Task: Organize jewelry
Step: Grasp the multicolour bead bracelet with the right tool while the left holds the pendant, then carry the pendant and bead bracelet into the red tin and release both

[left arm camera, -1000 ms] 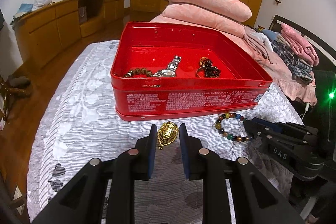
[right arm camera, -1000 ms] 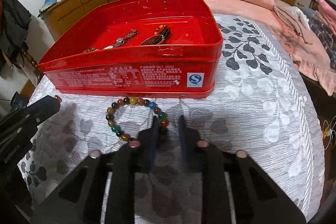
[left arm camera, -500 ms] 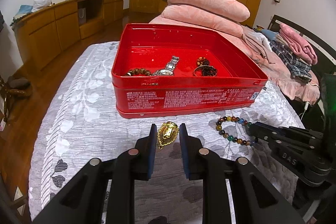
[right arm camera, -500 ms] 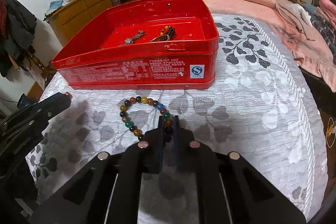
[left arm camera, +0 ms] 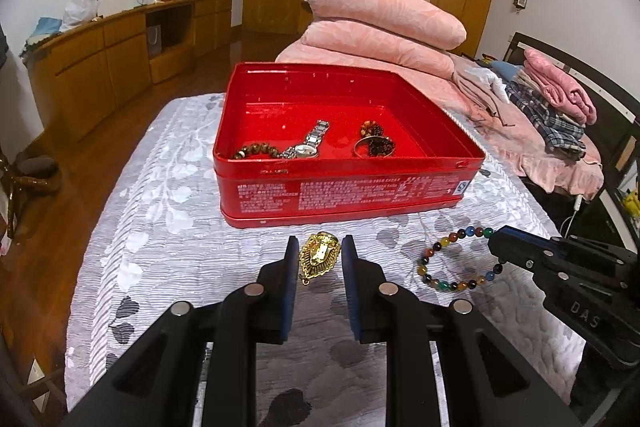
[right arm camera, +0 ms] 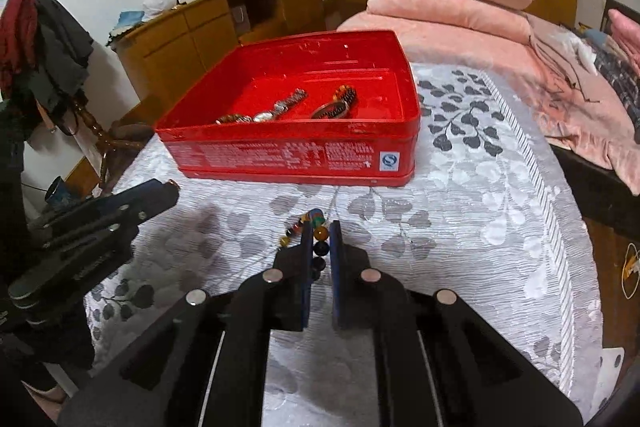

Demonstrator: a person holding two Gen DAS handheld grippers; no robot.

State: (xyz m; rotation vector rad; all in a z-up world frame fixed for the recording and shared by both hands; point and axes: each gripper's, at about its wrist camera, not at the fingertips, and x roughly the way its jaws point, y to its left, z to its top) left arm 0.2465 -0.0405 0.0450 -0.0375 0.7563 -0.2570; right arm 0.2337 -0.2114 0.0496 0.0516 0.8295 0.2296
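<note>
A bedroom with wooden cabinets (left arm camera: 100,67) along the wall; a bed (left arm camera: 160,227) under a grey leaf-patterned cover carries an open red tin (left arm camera: 340,187) near its foot edge. Inside the tin lie a watch (left arm camera: 310,143), a brown bead bracelet (left arm camera: 256,151) and a ring (left arm camera: 374,147). The left tongs (left arm camera: 320,259) are narrowed around a gold pendant (left arm camera: 319,255), just before the tin. The right tongs (right arm camera: 321,247) are clamped on a bracelet of coloured beads (right arm camera: 320,235), whose loose end hangs toward the cover.
</note>
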